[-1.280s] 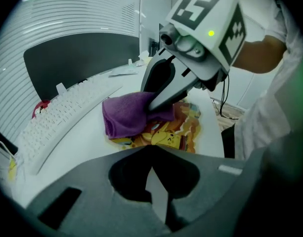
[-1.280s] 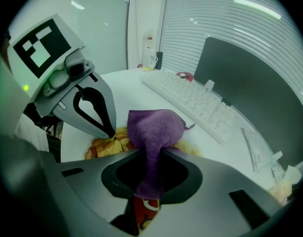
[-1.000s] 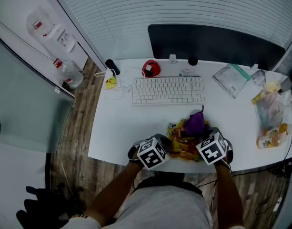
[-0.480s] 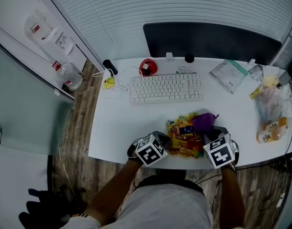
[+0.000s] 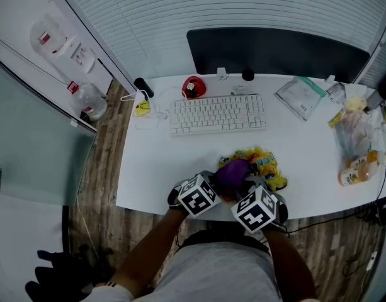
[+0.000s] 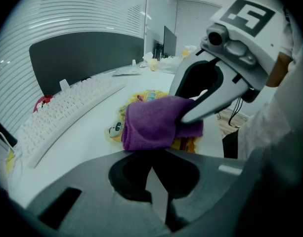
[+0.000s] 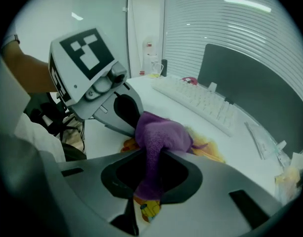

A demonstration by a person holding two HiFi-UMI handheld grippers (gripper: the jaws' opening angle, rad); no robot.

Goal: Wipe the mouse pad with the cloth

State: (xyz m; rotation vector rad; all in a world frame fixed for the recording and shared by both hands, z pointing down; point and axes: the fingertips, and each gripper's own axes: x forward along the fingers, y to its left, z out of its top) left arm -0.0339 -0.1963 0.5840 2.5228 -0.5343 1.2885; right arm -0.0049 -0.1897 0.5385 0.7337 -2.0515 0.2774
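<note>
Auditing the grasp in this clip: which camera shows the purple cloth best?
The right gripper view: the purple cloth fills its centre and runs between the jaws of the right gripper, shut on it. The left gripper view shows it side-on, bunched over the yellow mouse pad. The head view gives only a small purple patch.

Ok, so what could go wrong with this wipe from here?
1. The mouse pad lies near the table's front edge. A stroke toward the person might drag it off, and I cannot tell whether the left tongs pin it.
2. The cloth is bunched in the right tongs, so little of it may touch the pad.
3. The two tongs sit close together and could knock.
</note>
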